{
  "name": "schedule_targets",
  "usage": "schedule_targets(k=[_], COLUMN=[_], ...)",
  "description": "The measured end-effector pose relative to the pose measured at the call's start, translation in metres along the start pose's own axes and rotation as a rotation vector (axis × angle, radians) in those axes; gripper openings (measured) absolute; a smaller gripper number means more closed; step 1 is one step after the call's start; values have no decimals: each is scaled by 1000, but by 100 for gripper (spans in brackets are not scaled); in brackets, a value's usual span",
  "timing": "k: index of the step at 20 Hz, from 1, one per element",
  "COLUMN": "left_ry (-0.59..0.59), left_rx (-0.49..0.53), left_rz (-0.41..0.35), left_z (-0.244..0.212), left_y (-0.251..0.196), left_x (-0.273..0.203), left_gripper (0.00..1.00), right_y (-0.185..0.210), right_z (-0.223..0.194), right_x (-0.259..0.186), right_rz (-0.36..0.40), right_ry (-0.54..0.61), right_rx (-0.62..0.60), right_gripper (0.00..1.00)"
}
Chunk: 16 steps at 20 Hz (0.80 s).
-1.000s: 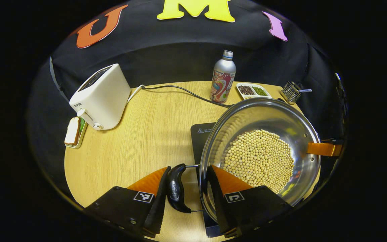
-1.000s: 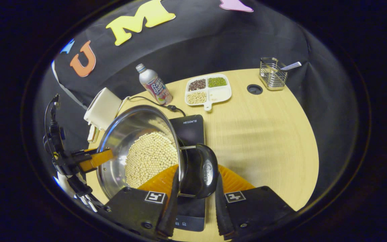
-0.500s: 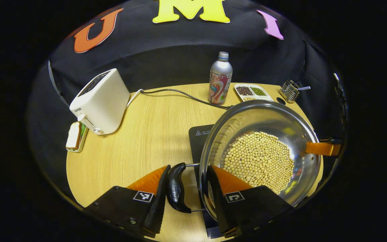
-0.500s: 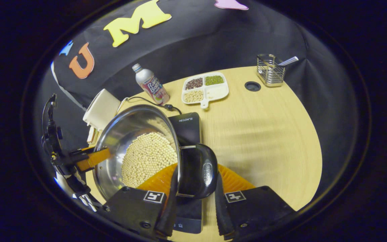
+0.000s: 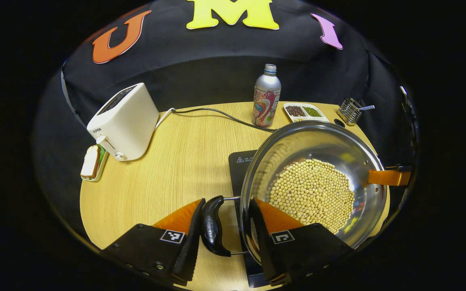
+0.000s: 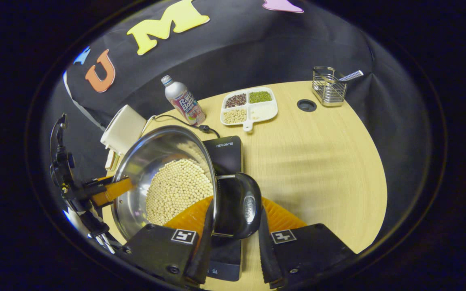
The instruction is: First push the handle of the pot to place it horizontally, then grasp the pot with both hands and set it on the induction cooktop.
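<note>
Pot (image 5: 314,190) over cooktop (image 6: 227,151) | left gripper (image 5: 223,238) straddles handle, grip unclear | right gripper (image 6: 233,238) likewise

Bright, sharp centre — glare inside pot (image 5: 350,157) — fisheye-warped edges.

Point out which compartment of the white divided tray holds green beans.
The far right compartment of the divided tray, seen from the right gripper view; its neighbours hold dark and pale beans.

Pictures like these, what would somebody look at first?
Probably the big shiny pot full of pale beans, held over the black cooktop by a gripper at each handle. After that, the white toaster and the bottle farther back on the table.
</note>
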<state>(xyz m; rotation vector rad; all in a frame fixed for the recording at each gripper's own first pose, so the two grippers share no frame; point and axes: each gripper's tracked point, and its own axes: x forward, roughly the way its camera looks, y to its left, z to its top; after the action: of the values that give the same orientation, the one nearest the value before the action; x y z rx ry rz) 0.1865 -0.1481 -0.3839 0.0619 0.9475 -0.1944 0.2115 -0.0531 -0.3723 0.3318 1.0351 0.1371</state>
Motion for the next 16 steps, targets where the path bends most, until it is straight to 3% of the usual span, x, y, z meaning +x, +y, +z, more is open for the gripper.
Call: schedule_targets(k=[1, 2, 3, 4, 6, 9, 16], left_ry=[-1, 1, -5, -11, -59, -112, -192], left_rx=[5, 5, 0, -13, -43, -63, -64], left_rz=[-1, -4, -8, -9, -1, 25, 30], left_z=[0, 0, 0, 1, 5, 13, 21], left_y=[1, 0, 1, 2, 9, 21, 28], left_x=[1, 0, 0, -1, -5, -24, -51], left_gripper=[64, 64, 77, 78, 100, 96, 99], right_y=[-1, -4, -6, -5, -3, -7, 12], right_z=[0, 0, 0, 2, 13, 27, 34], right_x=[0, 2, 0, -2, -11, -23, -51], right_rz=[-6, -27, -37, -50, -69, -110, -143], right_ry=[-1, -4, -16, -39, -102, -186, -272], right_rx=[3, -2, -20, -39, -73, -117, -211], right_gripper=[54, 58, 62, 72, 75, 82, 80])
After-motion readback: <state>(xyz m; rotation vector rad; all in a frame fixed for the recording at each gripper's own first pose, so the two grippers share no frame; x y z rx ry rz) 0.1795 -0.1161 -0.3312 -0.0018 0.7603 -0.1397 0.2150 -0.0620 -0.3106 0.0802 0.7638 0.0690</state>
